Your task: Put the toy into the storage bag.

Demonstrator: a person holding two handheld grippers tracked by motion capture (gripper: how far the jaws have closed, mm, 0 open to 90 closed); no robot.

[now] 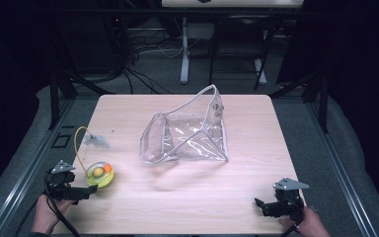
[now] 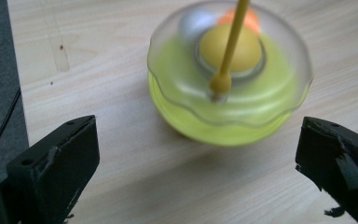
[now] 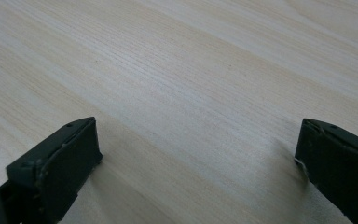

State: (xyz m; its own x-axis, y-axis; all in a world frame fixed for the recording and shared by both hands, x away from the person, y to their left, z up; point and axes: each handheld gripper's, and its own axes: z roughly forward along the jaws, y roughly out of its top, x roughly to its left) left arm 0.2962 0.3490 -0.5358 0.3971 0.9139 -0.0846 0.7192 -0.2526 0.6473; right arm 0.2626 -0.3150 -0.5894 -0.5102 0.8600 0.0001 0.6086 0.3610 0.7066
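The table (image 1: pixel 128 207) is pale wood with a fine straight grain, standing on grey carpet in a dim room with dark curtains to either side. Behind it, cables trail across the floor around the legs of a white desk (image 1: pixel 184 54).

At the near left corner, a hand holds the left gripper (image 1: pixel 90 190) low over the table, its jaws spread wide and empty. Just beyond them sits the toy (image 2: pixel 228 74), a round yellow-green bowl under a clear domed lid with a yellow, an orange and a white ball inside. A thin yellow wand (image 1: pixel 78 143) rises from its top and curves over to a grey feather (image 1: pixel 95 140) lying on the wood further back. In the left gripper view the toy lies between the lines of the jaws but apart from both.

Mid-table stands a clear plastic pouch (image 1: pixel 187 133) with white edging, propped open, its mouth facing left.

At the near right corner, the right gripper (image 1: pixel 259 205) rests over bare wood, jaws also spread, gripping nothing, well apart from the pouch.
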